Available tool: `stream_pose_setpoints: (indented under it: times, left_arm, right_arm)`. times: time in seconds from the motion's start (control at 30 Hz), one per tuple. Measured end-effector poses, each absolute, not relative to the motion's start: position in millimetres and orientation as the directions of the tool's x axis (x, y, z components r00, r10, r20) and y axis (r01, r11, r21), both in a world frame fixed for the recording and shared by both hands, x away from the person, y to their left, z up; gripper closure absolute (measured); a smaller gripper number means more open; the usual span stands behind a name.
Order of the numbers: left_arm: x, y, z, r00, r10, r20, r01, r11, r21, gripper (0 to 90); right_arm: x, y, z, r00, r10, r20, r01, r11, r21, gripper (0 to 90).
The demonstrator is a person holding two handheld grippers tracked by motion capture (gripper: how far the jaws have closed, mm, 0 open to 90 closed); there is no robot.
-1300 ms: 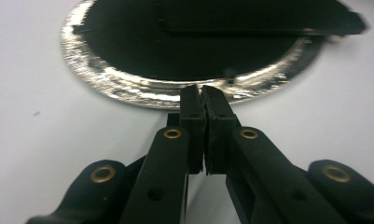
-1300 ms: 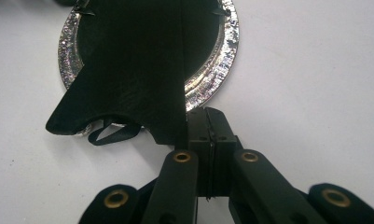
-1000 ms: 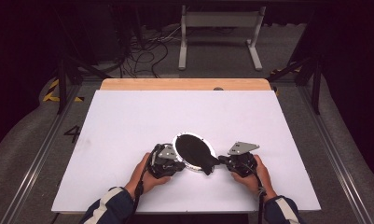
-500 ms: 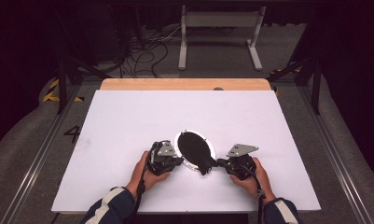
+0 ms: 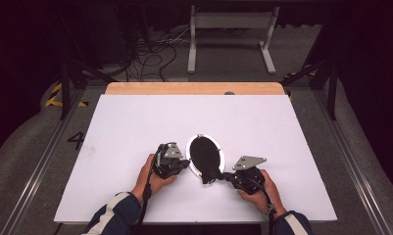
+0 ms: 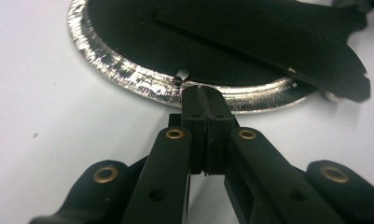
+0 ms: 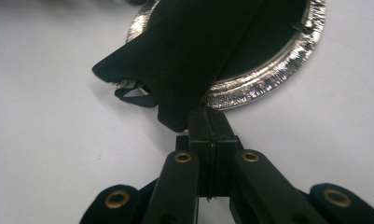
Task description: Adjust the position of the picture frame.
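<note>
My left gripper has its jaws pressed together, pinching the silver rim of the plate at 9 o'clock. My right gripper pinches the black flap at 5 o'clock – all near the tabletop's front.

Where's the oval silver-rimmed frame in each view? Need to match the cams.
High view: silver-rimmed oval frame sits at centre of the white table, between the two grippers.
Left gripper view: across the top, its rim just beyond the shut fingers.
Right gripper view: top centre to right, partly behind the black stand flap.
Shared landmark: the black stand flap on the frame's dark back.
</note>
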State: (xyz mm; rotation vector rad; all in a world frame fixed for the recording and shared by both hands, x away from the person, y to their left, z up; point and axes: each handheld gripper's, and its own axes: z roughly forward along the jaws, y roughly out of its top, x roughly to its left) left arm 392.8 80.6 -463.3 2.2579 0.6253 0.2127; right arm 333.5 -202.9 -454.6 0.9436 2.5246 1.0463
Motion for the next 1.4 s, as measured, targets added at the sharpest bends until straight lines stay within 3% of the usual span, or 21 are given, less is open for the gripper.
stream_pose_setpoints:
  times: [0.73, 1.0, 1.1, 1.4]
  left_arm:
    - [396.3, 82.9, -463.6, 0.857, 0.513, -0.048, 0.380, -0.565, 0.732, 87.6]
    - [369.9, 123.0, -443.3, 0.869, 0.495, -0.003, 0.314, -0.547, 0.776, 87.3]
    - [359.1, 145.3, -442.2, 0.862, 0.507, -0.002, 0.307, -0.518, 0.799, 86.2]
    - [333.0, 191.2, -439.9, 0.847, 0.527, 0.073, 0.235, -0.494, 0.837, 67.5]
  right_arm:
    - [324.5, -187.9, -455.7, -0.808, 0.589, 0.003, 0.421, 0.574, 0.703, 90.0]
    - [327.9, -193.9, -454.8, -0.809, 0.588, 0.017, 0.425, 0.564, 0.708, 88.6]
    - [329.5, -199.7, -451.1, -0.799, 0.595, 0.079, 0.453, 0.511, 0.731, 88.4]
    - [327.2, -200.5, -440.0, -0.811, 0.584, 0.044, 0.416, 0.522, 0.745, 85.9]
